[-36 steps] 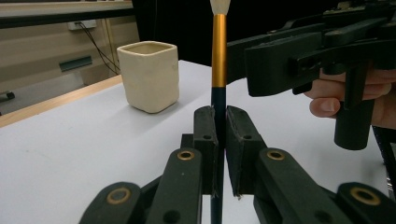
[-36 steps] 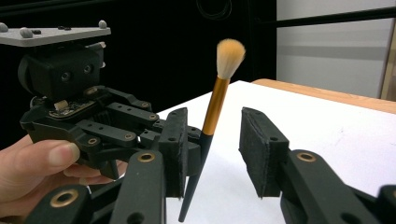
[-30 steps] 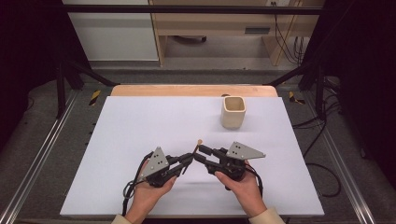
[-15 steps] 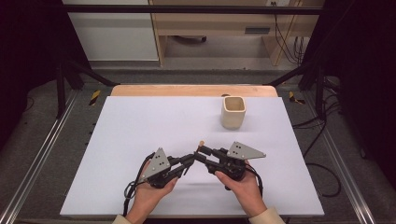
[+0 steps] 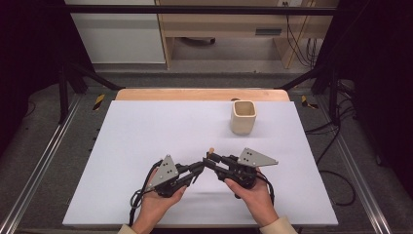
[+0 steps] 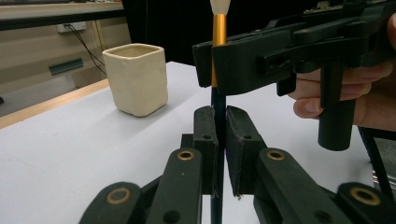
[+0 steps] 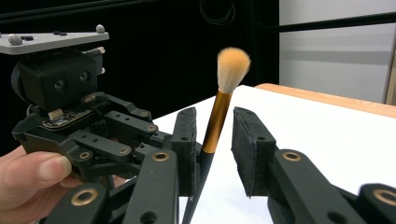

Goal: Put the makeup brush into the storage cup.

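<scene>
The brush is a slim makeup brush with a dark handle, a shiny gold-orange collar and a soft tuft of pale bristles tinged orange at the crown. It stands nearly upright, bristles up. Its dark handle is pinched between the pads of the left claw, which grip it low down, and the handle runs on below them out of sight. The gold collar rises between the two pads of the right claw; it lies close against one pad, with a clear gap to the other. The tuft stands free above both claws, over the white tabletop.
</scene>
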`<state>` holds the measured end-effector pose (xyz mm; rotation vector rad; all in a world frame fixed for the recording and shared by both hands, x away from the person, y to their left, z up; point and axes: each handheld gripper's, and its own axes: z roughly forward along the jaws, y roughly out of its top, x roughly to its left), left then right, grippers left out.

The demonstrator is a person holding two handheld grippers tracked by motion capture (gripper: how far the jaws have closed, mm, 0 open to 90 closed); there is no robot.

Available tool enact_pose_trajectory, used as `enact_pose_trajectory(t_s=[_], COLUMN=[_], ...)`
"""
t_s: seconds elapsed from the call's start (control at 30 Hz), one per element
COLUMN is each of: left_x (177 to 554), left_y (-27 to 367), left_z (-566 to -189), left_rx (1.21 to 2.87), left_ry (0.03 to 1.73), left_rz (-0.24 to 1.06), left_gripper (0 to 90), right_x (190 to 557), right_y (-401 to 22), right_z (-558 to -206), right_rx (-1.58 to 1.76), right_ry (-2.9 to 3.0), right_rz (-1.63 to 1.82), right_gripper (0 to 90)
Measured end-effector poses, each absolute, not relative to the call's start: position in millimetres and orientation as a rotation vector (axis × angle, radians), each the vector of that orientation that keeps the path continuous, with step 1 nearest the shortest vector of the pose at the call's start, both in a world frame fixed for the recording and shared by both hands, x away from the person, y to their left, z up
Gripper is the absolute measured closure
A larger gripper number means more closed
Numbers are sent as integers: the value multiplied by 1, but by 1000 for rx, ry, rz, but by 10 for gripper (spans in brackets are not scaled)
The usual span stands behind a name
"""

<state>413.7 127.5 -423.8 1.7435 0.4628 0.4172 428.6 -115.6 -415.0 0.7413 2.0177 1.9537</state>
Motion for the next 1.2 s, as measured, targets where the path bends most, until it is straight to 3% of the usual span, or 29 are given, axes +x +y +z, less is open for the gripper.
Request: enact_pose_trajectory(t_s=[0.8,0.83,1.2], left_x=[413,412,413], left_y=[125,125,125], left_z=[-424,-423,-424], left_rx=[1748,1741,1752], left_ry=[455,452,456], left_rz=[415,413,414], left_gripper=[829,885,854], right_x=[427,427,429], right_y=[-116,-116,-122], right_z=[-414,-413,-413], right_rx=[691,681,703], right_ry=[2029,2026,1999], right_rz=[1963,1949,1958], right_gripper=[835,839,839])
